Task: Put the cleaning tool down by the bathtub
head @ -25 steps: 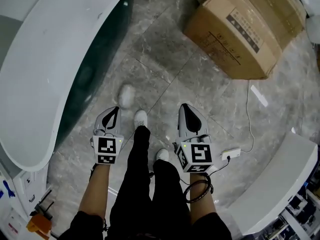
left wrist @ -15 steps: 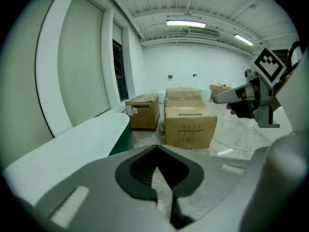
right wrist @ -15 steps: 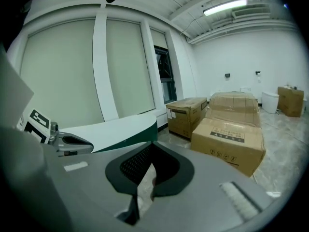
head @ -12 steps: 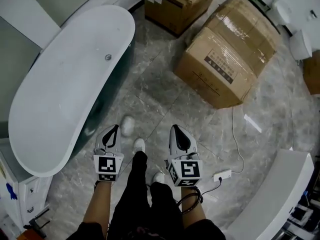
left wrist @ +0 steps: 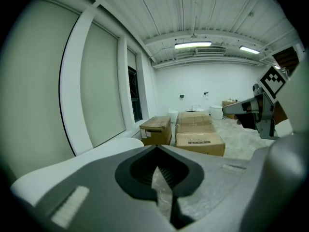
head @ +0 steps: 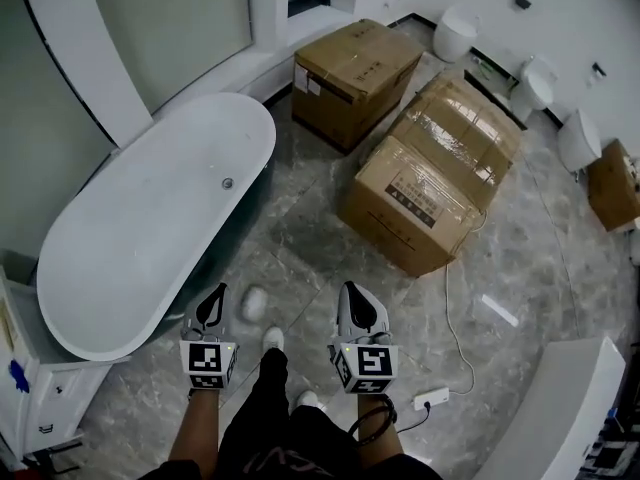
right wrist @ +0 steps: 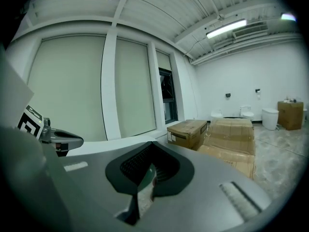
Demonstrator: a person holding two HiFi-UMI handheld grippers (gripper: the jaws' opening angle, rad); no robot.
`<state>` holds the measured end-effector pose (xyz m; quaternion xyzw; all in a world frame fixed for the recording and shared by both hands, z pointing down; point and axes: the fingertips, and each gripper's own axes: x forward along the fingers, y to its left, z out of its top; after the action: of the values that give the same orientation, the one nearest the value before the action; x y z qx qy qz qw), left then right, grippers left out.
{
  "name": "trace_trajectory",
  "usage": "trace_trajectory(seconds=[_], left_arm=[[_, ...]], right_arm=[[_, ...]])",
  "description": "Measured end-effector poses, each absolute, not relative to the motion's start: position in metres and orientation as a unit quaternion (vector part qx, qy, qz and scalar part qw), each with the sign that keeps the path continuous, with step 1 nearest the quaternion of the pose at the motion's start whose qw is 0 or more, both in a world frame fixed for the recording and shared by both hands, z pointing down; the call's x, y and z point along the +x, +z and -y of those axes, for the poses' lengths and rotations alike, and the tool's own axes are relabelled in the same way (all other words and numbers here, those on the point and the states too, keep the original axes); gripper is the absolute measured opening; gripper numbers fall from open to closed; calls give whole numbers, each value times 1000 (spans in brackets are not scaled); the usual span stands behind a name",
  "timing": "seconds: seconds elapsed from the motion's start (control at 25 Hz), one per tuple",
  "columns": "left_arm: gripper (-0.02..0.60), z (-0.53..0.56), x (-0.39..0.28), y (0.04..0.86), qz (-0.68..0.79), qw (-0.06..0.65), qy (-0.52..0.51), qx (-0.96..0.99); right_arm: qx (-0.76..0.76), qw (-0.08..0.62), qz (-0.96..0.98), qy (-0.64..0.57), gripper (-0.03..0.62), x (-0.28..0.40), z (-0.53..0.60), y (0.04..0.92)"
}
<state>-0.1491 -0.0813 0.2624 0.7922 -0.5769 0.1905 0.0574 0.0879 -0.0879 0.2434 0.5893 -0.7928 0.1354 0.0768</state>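
The white oval bathtub (head: 150,238) stands on the left of the marble floor. A small pale rounded object (head: 253,304), blurred, lies on the floor beside the tub's dark side; I cannot tell what it is. My left gripper (head: 211,306) hangs just left of it, jaws together and empty. My right gripper (head: 356,302) is level with it to the right, also shut and empty. In the left gripper view the closed left gripper (left wrist: 157,150) faces the boxes, with the bathtub's rim (left wrist: 108,148) at left. The right gripper view shows the right gripper (right wrist: 151,145) shut on nothing.
Two large cardboard boxes (head: 432,188) (head: 352,76) stand ahead to the right. A white cable with a plug block (head: 432,400) runs over the floor at right. Toilets (head: 458,33) line the far wall. A white cabinet (head: 40,408) is at lower left, a white counter (head: 560,408) at lower right.
The head view has lifted and widened, so the whole tub, both boxes and the far wall now show. Both grippers stay shut side by side; the pale object stays on the floor.
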Motion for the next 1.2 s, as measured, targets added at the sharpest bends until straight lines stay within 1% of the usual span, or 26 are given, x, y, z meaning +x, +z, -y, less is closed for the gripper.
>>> trace_trajectory(seconds=[0.24, 0.72, 1.2], left_arm=[[0, 61, -136, 213, 579, 25, 160, 799], [0, 14, -104, 146, 578, -34, 128, 806], [0, -19, -107, 127, 592, -51, 116, 796]], right_arm=[[595, 48, 794, 112, 20, 100, 62, 198], [586, 22, 808, 58, 19, 126, 9, 138], [579, 10, 814, 43, 18, 127, -19, 125]])
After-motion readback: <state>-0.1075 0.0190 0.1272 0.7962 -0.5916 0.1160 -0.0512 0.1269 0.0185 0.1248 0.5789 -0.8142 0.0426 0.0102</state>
